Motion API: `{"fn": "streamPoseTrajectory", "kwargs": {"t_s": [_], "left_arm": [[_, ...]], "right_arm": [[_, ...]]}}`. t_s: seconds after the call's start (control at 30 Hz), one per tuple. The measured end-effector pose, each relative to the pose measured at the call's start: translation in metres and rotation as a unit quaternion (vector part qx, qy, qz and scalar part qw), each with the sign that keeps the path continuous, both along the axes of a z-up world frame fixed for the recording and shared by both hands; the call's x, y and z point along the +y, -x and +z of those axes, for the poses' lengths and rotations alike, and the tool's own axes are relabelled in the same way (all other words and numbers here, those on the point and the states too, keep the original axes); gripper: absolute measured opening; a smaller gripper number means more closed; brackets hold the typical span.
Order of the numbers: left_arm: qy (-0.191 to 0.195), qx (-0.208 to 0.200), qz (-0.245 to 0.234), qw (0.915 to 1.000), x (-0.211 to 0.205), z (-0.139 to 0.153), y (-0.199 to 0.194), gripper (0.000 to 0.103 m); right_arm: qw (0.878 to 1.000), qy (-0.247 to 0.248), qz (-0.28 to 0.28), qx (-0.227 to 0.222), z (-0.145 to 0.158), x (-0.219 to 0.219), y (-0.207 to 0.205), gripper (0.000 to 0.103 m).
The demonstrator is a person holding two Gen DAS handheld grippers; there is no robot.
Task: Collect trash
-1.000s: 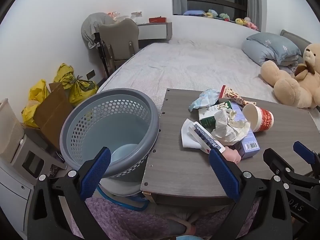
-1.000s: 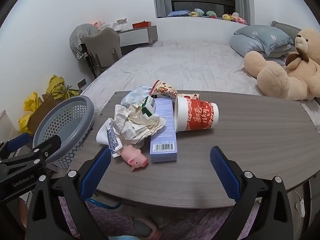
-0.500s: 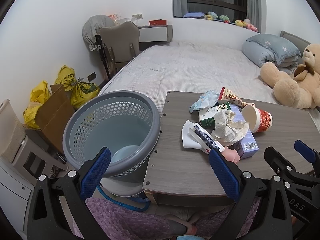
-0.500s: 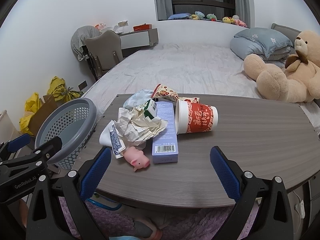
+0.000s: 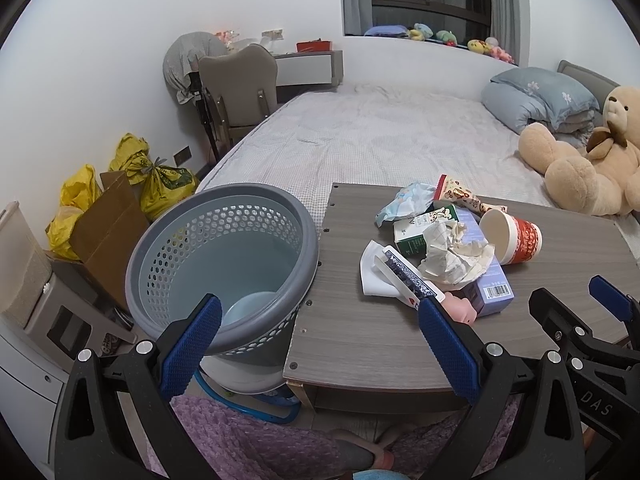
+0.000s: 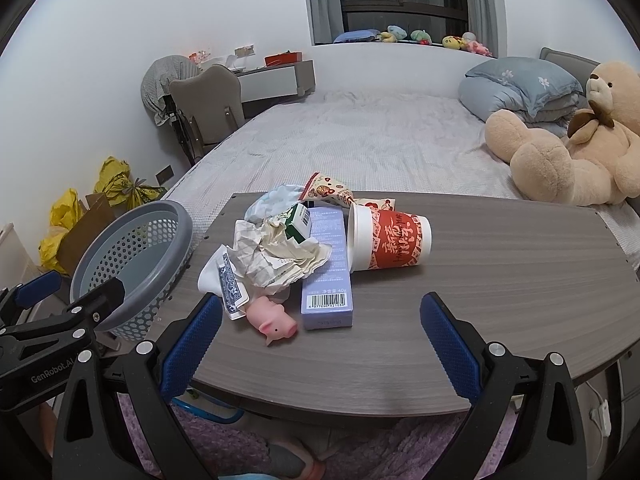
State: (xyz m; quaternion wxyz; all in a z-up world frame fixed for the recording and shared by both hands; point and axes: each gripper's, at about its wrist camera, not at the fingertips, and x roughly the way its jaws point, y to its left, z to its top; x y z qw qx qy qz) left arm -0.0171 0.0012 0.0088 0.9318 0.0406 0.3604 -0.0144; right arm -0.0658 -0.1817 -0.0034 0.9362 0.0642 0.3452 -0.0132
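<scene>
Nothing collected yet, by the look of it: trash heaped at centre frame of the right wrist view on the wooden table, grey perforated basket at the left edge, hard against the table's end. Inside the basket only a pale round base showing (whether a liner or a loose item, impossible to tell).

Opening step, then: picking a first piece. Nearest candidates in the right wrist view: pink toy pig and lavender box at lower centre, crumpled paper lying over the box and over a green carton, red-and-white paper cup tipped on its side just right of the box, mouth toward the pile. Also a playing card on a white sheet, and wrappers at the far side.

Next move, most likely: forward and down onto one loose item, pads straddling it, then a squeeze and a carry left to the basket. Crumpled paper probably easiest; cup liable to roll.

Right gripper: spread wide, empty, touching nothing, short of the pile. Left gripper: likewise wide apart and empty, one blue pad in front of the basket rim, the other in front of the pig.
</scene>
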Motion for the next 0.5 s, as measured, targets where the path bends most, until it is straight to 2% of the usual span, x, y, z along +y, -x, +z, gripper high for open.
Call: {"fn": "streamPoseTrajectory", "kwargs": {"t_s": [0.5], "left_arm": [[-0.001, 0.000, 0.000, 1.0000, -0.0005, -0.0006, 0.0000, 0.097]], "right_arm": [[1.000, -0.002, 0.000, 0.000, -0.0002, -0.0011, -0.0002, 0.095]]}}
